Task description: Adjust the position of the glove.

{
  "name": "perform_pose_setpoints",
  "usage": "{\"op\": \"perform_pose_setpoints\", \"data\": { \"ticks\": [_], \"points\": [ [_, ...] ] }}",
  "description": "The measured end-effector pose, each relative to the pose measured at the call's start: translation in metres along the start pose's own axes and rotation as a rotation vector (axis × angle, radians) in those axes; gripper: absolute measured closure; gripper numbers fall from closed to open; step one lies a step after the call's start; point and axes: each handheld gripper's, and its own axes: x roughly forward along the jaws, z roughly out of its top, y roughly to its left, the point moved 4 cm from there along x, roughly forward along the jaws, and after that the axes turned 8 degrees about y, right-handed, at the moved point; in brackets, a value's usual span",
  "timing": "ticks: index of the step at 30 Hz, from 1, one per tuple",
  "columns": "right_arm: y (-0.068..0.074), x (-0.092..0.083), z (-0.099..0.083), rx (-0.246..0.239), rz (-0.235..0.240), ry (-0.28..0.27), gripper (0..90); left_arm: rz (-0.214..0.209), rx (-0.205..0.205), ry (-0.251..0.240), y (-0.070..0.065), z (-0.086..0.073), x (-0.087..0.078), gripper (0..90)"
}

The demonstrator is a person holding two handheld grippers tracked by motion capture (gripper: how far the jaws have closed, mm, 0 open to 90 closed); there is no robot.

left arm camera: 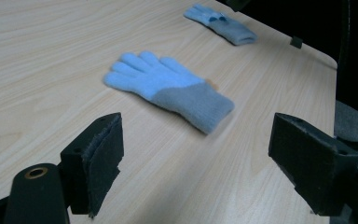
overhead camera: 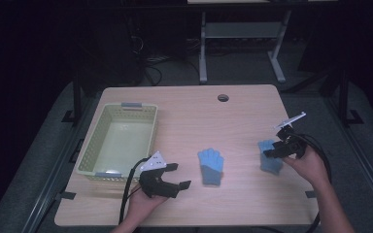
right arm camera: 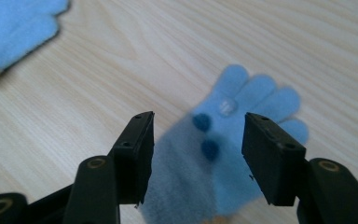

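Two light-blue knit gloves with grey cuffs lie flat on the wooden table. The middle glove (overhead camera: 210, 165) (left arm camera: 168, 88) lies just right of my left gripper (overhead camera: 179, 175) (left arm camera: 196, 163), which is open and holds nothing, its jaws pointing at the glove. The right glove (overhead camera: 270, 161) (right arm camera: 223, 154) has dark blue dots on it. My right gripper (overhead camera: 272, 148) (right arm camera: 198, 140) hovers over this glove, open, with one jaw on either side of its palm. The right glove (left arm camera: 221, 23) also appears far off in the left gripper view, and the middle glove (right arm camera: 14, 28) at the top left of the right gripper view.
A pale yellow slatted basket (overhead camera: 92, 158) stands on the table's left side, close behind my left gripper. A round cable hole (overhead camera: 223, 97) sits near the far edge. Bare tabletop (overhead camera: 209, 121) stretches between the basket and the gloves.
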Motion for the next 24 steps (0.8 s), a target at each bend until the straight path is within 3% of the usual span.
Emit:
{"op": "perform_pose_setpoints", "data": {
  "ticks": [7,12,18,21,22,24],
  "points": [
    [-0.006,0.005,-0.002,0.02,0.004,0.029,47.8,-0.007,-0.003,-0.003,-0.002,0.001,0.0,17.9],
    [-0.009,0.016,-0.006,0.031,-0.003,0.079,55.9,-0.007,0.001,0.0,-0.002,0.0,0.0,17.9],
    [-0.015,0.028,-0.013,0.054,-0.006,0.104,56.7,-0.011,-0.007,-0.004,-0.001,0.0,0.0,17.8],
    [-0.013,0.029,-0.013,0.046,-0.025,0.107,56.7,-0.012,-0.007,-0.004,-0.001,0.0,0.0,17.8],
    [-0.01,0.03,-0.013,0.012,-0.057,0.114,56.8,-0.012,-0.006,-0.002,-0.001,0.0,0.001,17.8],
    [-0.009,0.03,-0.012,0.012,-0.072,0.121,57.1,-0.014,-0.007,0.002,-0.001,-0.001,0.002,17.8]
  ]
}}
